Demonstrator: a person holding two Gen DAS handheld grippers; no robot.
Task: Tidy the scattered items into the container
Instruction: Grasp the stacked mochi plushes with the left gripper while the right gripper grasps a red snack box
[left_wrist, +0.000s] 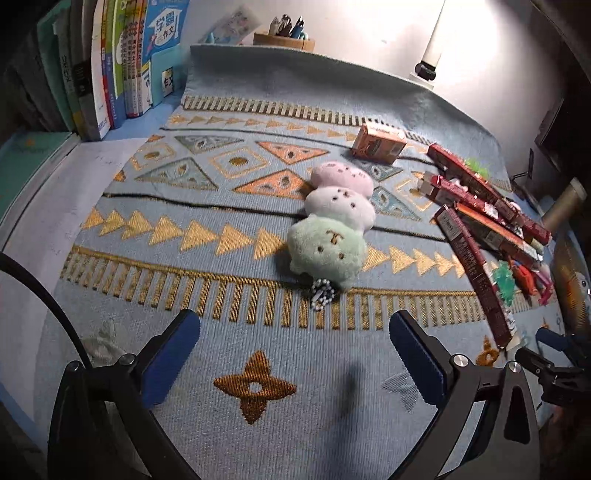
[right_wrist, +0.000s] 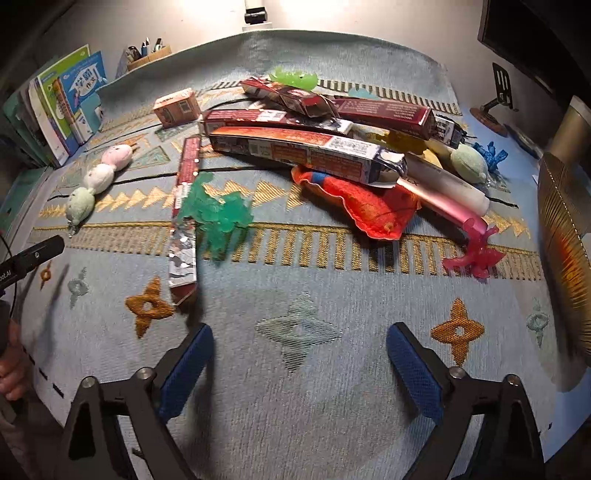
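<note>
My left gripper (left_wrist: 294, 334) is open and empty, just short of a plush of three soft balls, green, white and pink (left_wrist: 334, 221), with a bead chain (left_wrist: 322, 292). The plush also shows at the left of the right wrist view (right_wrist: 95, 181). My right gripper (right_wrist: 300, 341) is open and empty above bare mat. Ahead of it lies a heap: long red boxes (right_wrist: 306, 151), a green jelly toy (right_wrist: 218, 212), a red-orange pouch (right_wrist: 369, 206), a pink jelly toy (right_wrist: 476, 251), a white tube (right_wrist: 443, 177). A small orange box (left_wrist: 378, 143) lies beyond the plush.
A patterned blue mat (left_wrist: 221, 221) covers the desk. Books (left_wrist: 110, 66) stand at the back left, a wooden pen holder (left_wrist: 284, 40) at the back. A gold ribbed container (right_wrist: 565, 236) stands at the right edge. A lamp base (right_wrist: 255, 16) is behind.
</note>
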